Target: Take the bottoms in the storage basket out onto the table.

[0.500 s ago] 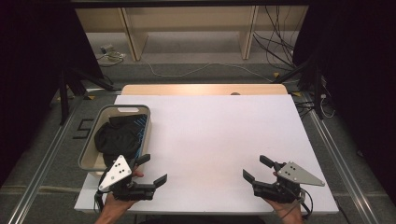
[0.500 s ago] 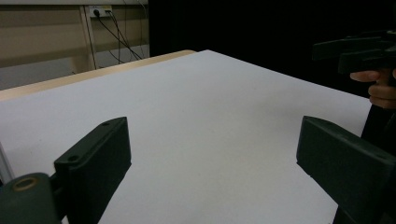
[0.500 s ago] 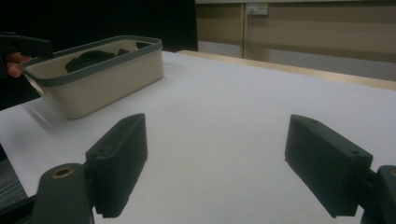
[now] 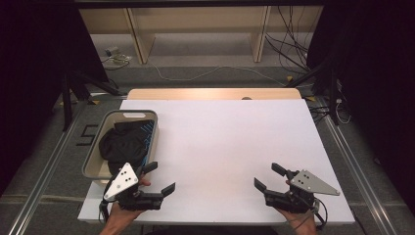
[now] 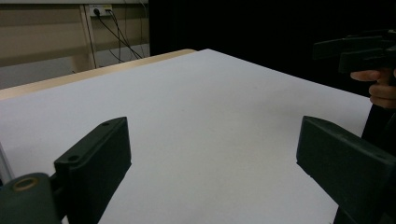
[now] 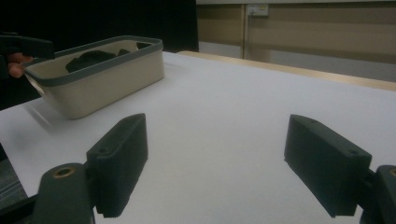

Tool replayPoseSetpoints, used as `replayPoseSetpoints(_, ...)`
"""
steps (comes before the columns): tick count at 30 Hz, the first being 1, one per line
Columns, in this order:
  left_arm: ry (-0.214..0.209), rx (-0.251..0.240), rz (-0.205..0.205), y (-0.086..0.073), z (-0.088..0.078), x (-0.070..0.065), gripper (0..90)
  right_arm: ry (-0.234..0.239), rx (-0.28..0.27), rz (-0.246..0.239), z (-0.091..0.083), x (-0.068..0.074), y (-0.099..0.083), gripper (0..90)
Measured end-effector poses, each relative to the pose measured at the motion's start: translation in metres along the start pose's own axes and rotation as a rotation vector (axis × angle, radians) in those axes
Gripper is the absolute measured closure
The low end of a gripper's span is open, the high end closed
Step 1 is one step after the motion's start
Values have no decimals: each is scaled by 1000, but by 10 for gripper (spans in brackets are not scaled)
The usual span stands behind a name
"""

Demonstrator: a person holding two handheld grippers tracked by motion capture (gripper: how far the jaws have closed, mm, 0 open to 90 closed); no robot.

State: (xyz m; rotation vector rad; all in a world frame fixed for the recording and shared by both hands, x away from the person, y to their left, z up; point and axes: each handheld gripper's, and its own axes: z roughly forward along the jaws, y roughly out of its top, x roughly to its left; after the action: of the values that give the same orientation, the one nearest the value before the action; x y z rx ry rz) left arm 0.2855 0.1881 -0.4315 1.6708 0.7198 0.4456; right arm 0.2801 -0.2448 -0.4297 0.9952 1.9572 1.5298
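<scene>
Both grippers hover low over the near edge of the white table [image 4: 230,142], and nothing is held, so this looks like the start of the work. The left gripper [image 4: 159,178] sits at about 7 o'clock on the table, its jaws wide apart with only bare tabletop between them. The right gripper [image 4: 269,177] sits at about 5 o'clock, jaws likewise spread and empty. The basket [image 4: 93,164] stands at 9 o'clock, just beyond the left gripper, and a bundle of dark cloth [image 4: 122,144] lies piled inside it. Judging by this, the step in hand is the approach. The next move probably calls for the left gripper to swing toward 10 o'clock, rise over the basket rim, dip in and pinch a fold of the cloth
</scene>
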Motion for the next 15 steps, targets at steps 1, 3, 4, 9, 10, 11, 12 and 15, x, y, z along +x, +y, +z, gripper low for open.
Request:
replayPoseSetpoints(1,0,1,-1,0,0,0,99,-1,1,-1,0,0,0,223)
replayPoseSetpoints(3,1,1,-1,0,1,-1,99,-1,0,2,0,0,0,224)
replayPoseSetpoints(4,2,2,0,0,1,-1,98,-1,-4,-2,0,0,0,225)
replayPoseSetpoints(9,12,11,0,1,3,-1,98,-5,-7,-2,-1,1,1,226)
replayPoseSetpoints(10,22,14,-1,1,3,-1,99,-7,-6,-4,-1,1,1,226)
replayPoseSetpoints(11,33,10,-7,2,3,-1,99,-7,-6,-5,0,2,1,227)
replayPoseSetpoints(12,42,8,-5,2,3,0,99,-6,-6,-5,0,2,1,227)
replayPoseSetpoints(15,67,-5,-16,6,5,2,99,-8,-8,-8,-1,2,0,229)
